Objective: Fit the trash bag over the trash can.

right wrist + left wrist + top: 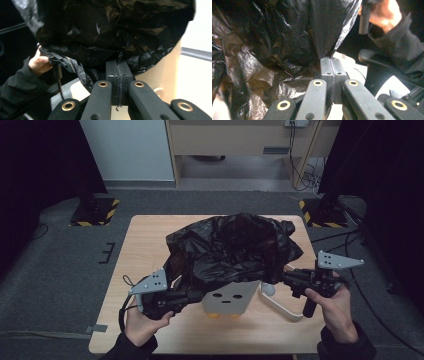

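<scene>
Jaws pinched on black bag [235,250] edges

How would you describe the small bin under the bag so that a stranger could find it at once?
Start at the light wooden table and find the crumpled black plastic bag draped over its middle. Just below the bag's near edge stands a small pale bin. Unlike the white curved handle with a ball end beside it, the bin has dot eyes and a dash mouth on its front.

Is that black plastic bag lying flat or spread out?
Spread out: the crinkled black plastic bag billows over a small beige bin, pulled between both claws.
</scene>
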{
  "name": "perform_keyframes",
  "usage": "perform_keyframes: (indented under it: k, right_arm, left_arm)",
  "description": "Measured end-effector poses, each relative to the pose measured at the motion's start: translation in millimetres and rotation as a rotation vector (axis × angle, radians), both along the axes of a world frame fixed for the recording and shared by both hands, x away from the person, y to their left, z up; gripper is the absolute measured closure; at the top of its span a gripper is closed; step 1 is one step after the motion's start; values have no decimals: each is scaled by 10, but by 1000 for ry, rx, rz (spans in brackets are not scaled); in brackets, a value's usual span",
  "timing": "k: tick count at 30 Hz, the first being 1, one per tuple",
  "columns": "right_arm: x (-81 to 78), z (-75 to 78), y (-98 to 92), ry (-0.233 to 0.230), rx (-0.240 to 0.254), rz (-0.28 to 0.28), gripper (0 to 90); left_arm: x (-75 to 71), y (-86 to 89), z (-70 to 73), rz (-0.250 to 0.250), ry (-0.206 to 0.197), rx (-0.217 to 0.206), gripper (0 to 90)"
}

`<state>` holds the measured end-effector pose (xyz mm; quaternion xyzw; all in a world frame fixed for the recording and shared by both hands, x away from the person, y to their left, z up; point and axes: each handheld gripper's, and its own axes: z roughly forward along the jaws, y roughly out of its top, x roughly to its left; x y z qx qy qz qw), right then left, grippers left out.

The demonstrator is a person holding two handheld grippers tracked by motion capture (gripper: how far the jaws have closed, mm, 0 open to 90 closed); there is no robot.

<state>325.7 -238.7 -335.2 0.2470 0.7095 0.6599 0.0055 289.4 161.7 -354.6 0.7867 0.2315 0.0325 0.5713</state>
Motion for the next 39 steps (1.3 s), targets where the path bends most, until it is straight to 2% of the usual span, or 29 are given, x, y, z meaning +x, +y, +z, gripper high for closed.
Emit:
perform_keyframes:
  k: [2,4,6,8,11,15,19,20,21,22,23,24,25,26,27,28,29,30,32,35,36,37,38,39]
  right_arm:
    - [-10,-4,5,0,1,6,900]
    - [-25,-10,4,-3,-2,12,900]
    - [-21,-2,-17,-6,-5,4,900]
    - [-28,12,-43,-7,-11,9,900]
    - [-47,33,-53,-24,-41,12,900]
    - [-78,71,-30,-66,-109,-20,900]
    - [-96,82,-20,-65,-133,15,900]
    - [-94,75,-18,-58,-140,24,900]
    - [-83,56,-12,-38,-175,28,900]
    - [-70,37,-11,-40,-208,-4,900]
    - [-49,11,-16,-34,-202,-26,900]
    - [-25,-13,-20,-21,-175,-31,900]
    - [-9,-31,-13,-17,-160,-40,900]
    - [4,-42,-8,-24,-150,-60,888]
    - [4,-42,-8,-24,-150,-60,888]
    - [25,-53,-11,-31,-128,-97,850]
    - [32,-56,-22,-38,-121,-110,848]
    - [39,-59,-35,-38,-111,-121,833]
    - [58,-66,-66,-36,-93,-151,821]
    - [104,-87,-106,-32,-80,-184,740]
    - [123,-97,-116,-33,-78,-196,697]
    - [138,-103,-129,-33,-76,-204,693]
    - [148,-102,-145,-37,-63,-209,668]
    - [158,-90,-162,-47,-50,-214,622]
  left_arm:
    - [9,4,-11,8,7,2,900]
    - [39,64,-28,49,12,-9,900]
    - [52,99,-33,55,26,-25,900]
    - [50,102,-42,63,29,-23,900]
    - [43,63,-64,70,33,-2,900]
    - [30,49,-56,67,33,23,900]
    - [28,70,-37,64,31,34,900]
    - [30,77,-36,70,33,44,900]
    - [39,94,-44,107,21,91,900]
    - [53,112,-55,109,28,84,900]
    - [69,132,-60,102,42,58,900]
    - [75,147,-54,98,42,37,900]
    - [74,163,-37,100,31,16,880]
    - [66,183,-8,105,10,0,819]
    - [66,183,-8,105,10,0,762]
    - [39,224,69,125,-33,-45,709]
    - [39,224,69,125,-33,-45,657]
    - [7,265,154,146,-93,-102,597]
    - [-25,305,229,178,-160,-150,495]
    - [-51,384,325,261,-250,-209,371]
    - [-54,421,354,287,-274,-223,347]
    - [-54,454,383,318,-295,-243,327]
    - [-51,479,413,349,-315,-251,299]
    - [-38,497,446,373,-343,-241,279]
